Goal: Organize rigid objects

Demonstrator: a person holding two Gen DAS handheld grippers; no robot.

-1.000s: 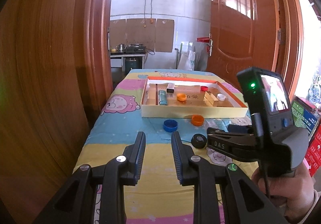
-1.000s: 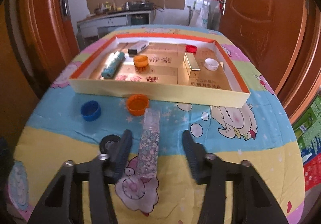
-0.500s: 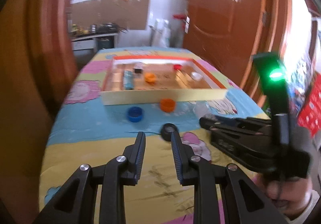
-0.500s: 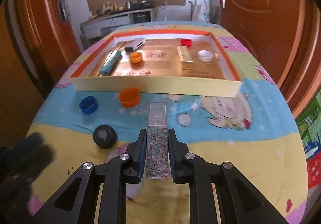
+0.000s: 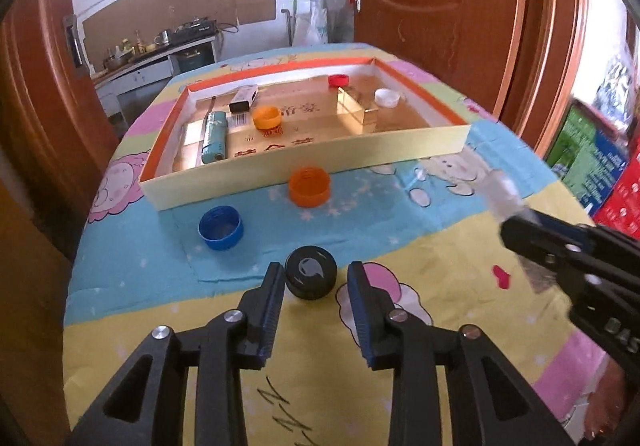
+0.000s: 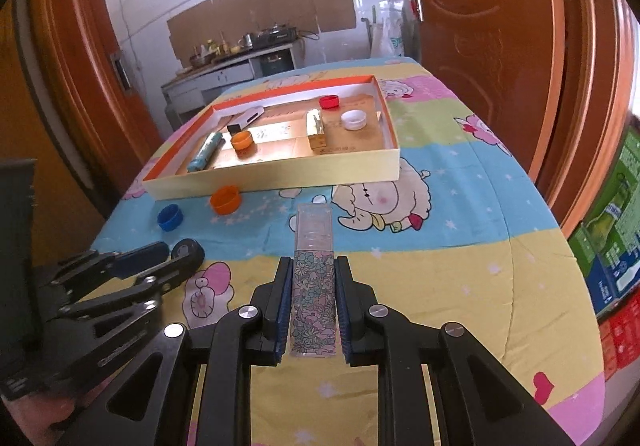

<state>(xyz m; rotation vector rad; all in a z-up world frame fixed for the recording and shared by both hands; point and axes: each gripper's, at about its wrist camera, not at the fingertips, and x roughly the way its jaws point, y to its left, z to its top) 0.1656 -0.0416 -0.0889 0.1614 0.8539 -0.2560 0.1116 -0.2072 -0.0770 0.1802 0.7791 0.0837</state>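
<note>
Nearest, the right gripper (image 6: pixel 310 300) is clamped on one clear flat case with a flowered insert (image 6: pixel 313 278), its clear end sticking out ahead of the fingertips towards the tray. The left gripper (image 5: pixel 316 300) has its jaws partly apart, having just been opening, with one black cap (image 5: pixel 311 277) between the fingertips; its pads do not seem to press on it. Both grippers are over the cartoon-print tablecloth (image 6: pixel 460 214) on the near side of the tray, where that cloth lies bare to the near and right edges. Three caps lie loose on the cloth: the black one, then one blue cap (image 5: pixel 221 227) and one orange cap (image 5: pixel 309 186), the orange one just beside the tray's near wall. The shallow tray (image 5: pixel 320 162), cream outside with an orange rim, holds six things: one teal tube (image 5: pixel 213 136) near its left wall, one black-and-white box (image 5: pixel 243 99) at the back left, one orange cap (image 5: pixel 266 117) towards the middle, one gold box (image 5: pixel 357 110) right of middle, one white cap (image 5: pixel 387 97) and one red cap (image 5: pixel 338 80) at the back right. Bare floor shows in the tray's middle and front right. Wooden doors (image 5: pixel 436 6) stand close on both sides of the table.
</note>
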